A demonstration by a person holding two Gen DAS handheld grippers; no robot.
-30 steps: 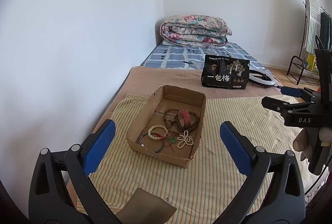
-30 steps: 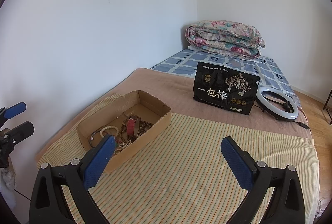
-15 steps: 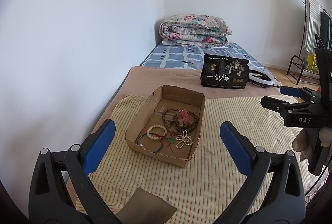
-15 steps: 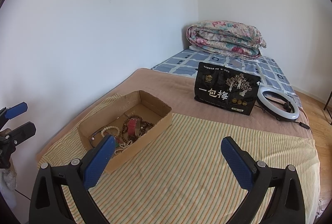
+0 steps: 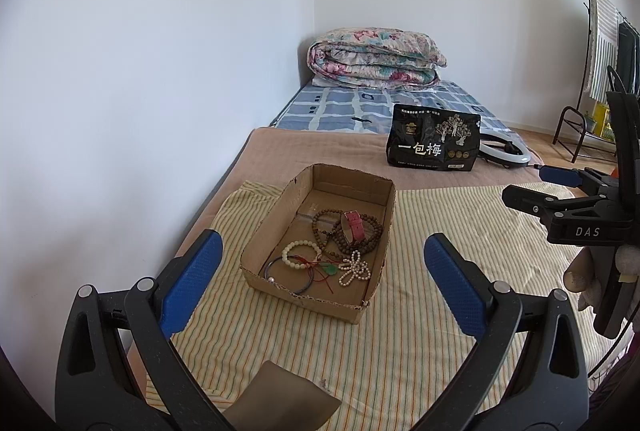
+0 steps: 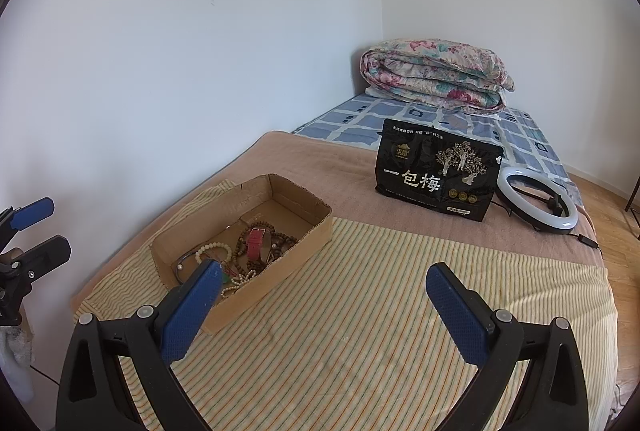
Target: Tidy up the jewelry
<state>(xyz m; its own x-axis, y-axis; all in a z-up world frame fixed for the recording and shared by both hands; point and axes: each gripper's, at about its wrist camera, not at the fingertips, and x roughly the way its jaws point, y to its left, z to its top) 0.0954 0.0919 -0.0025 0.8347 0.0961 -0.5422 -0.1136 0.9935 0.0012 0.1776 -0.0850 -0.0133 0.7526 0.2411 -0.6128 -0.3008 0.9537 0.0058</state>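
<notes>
Left tongs: the left tongs (image 5: 323, 265) hang above the near end of the bed with blue pads spread wide and nothing between them, sighted straight at the open brown cardboard box (image 5: 280, 207), likely so its contents stay in plain view.
Right tongs: the right tongs (image 6: 323, 297) are likewise apart and empty, held to the right of the box over the yellow striped cloth (image 6: 400, 291).
Box: it sits on the left part of the striped cloth, close to the wall, open top up.
Jewelry: all of it lies inside the box, in its near half, heaped and overlapping rather than sorted.
Pieces: a pink watch strap (image 5: 354, 225) rests on coiled brown wooden bead strings (image 5: 326, 231); nearer are a cream bead bracelet (image 5: 301, 252), a looped white bead strand (image 5: 355, 268), a thin dark bangle (image 5: 280, 273) and what may be a small green pendant on red cord, too small to be sure.
Beyond the box: a black printed snack bag (image 5: 434, 141) stands well behind it, a white ring light (image 6: 538, 199) beside that.
</notes>
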